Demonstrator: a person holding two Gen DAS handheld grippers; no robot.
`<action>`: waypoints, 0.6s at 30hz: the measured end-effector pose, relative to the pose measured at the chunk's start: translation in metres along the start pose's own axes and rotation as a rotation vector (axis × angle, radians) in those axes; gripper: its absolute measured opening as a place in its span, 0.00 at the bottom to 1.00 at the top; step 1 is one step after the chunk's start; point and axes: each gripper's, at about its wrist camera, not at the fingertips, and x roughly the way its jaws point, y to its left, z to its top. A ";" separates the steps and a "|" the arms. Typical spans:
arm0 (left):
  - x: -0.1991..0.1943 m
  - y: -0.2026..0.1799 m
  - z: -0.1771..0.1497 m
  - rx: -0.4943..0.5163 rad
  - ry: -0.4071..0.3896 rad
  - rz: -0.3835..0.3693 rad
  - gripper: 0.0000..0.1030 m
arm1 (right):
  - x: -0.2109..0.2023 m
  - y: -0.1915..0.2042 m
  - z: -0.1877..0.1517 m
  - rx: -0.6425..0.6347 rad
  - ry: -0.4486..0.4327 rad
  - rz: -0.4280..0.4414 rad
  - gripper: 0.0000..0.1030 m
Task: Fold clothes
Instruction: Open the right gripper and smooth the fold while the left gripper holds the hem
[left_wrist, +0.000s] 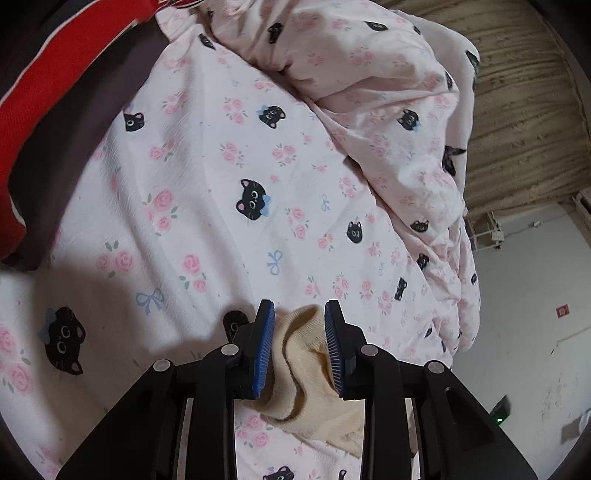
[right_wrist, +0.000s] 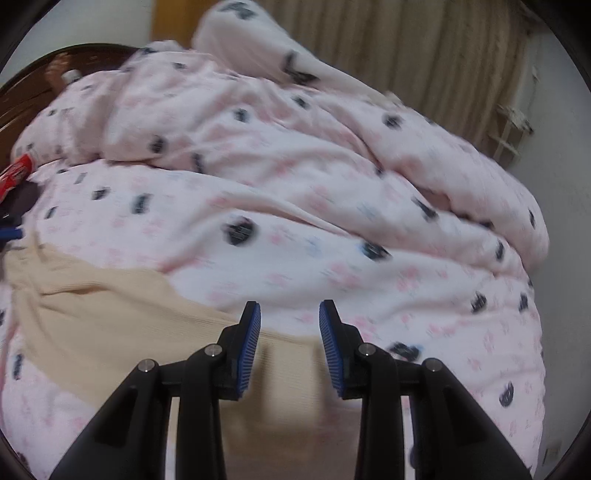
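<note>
Evidently early: the cream garment is gathered, not yet folded.

Nearest, the left hand-held gripper (left_wrist: 300, 345) stands part-open around a bunched fold of the cream garment (left_wrist: 314, 402); whether it pinches is unclear. The right hand-held gripper (right_wrist: 290, 345), jaws apart, hovers over the garment's flat edge on the bed (left_wrist: 207, 177). Beyond lies a rumpled duvet (right_wrist: 295, 147).

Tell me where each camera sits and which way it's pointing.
Left wrist: rides the left tongs, looking down along them at the cream garment bunched between the blue pads on the cat-print bedding.
Right wrist: rides the right tongs, open over the cream garment, facing the heaped duvet; blurred.
Shared: garment, bedding, curtain.
</note>
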 end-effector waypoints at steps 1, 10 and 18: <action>-0.001 -0.001 -0.003 0.008 0.004 0.001 0.24 | -0.005 0.014 0.004 -0.040 -0.008 0.023 0.33; 0.005 -0.030 -0.034 0.127 0.111 -0.061 0.24 | 0.013 0.162 0.012 -0.446 0.046 0.223 0.33; 0.011 -0.019 -0.037 0.109 0.146 0.007 0.24 | 0.040 0.213 0.013 -0.563 0.090 0.264 0.33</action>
